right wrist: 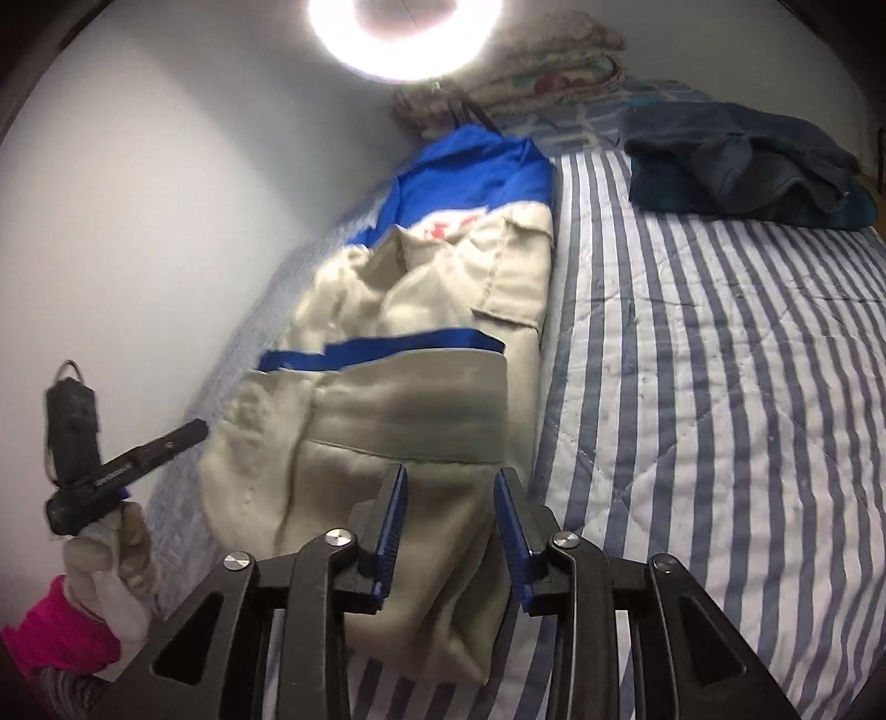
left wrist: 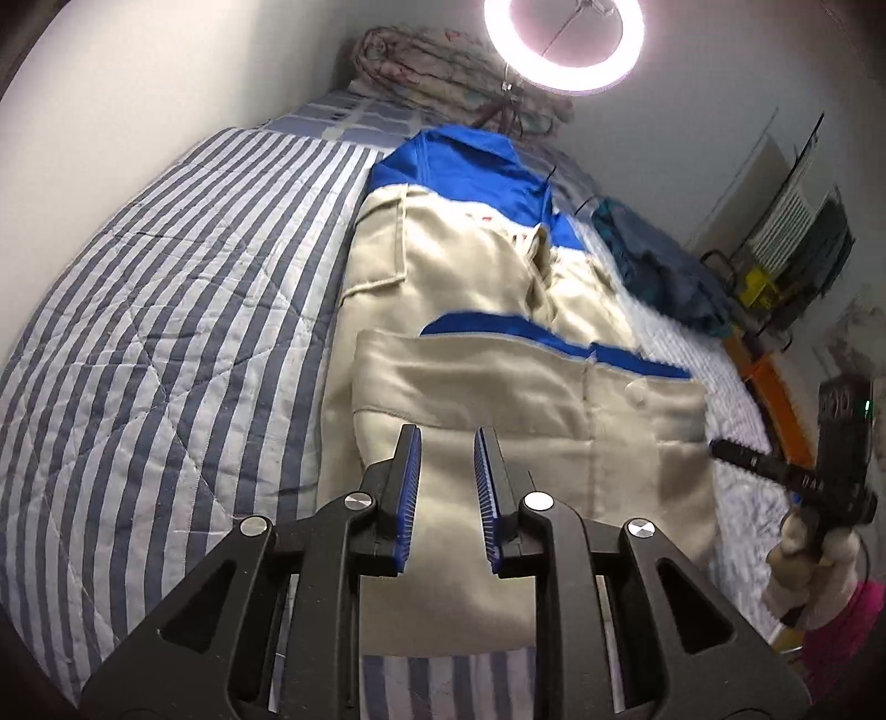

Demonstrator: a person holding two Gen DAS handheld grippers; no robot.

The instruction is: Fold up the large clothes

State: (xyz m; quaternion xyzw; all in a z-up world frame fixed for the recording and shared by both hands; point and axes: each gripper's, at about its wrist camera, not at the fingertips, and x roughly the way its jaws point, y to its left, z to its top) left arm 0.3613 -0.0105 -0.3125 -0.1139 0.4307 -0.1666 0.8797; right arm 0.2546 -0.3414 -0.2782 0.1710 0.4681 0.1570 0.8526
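A cream jacket with blue shoulders and blue trim [left wrist: 498,387] lies partly folded on the bed, its lower part doubled up over the body [right wrist: 421,399]. My left gripper [left wrist: 448,437] hovers over the near folded edge, blue pads apart, nothing pinched between them. Over the same near edge my right gripper [right wrist: 451,476] stands open with only cloth showing below the gap. Each gripper also appears in the other view, held by a white-gloved hand [right wrist: 111,576] with a pink sleeve [left wrist: 847,626].
A blue-and-white striped quilt [right wrist: 692,387] covers the bed [left wrist: 166,332]. Dark blue folded clothes [right wrist: 736,160] lie at the far side. A folded floral blanket [left wrist: 443,72] sits at the head under a bright ring light [left wrist: 565,44]. A wall borders the bed.
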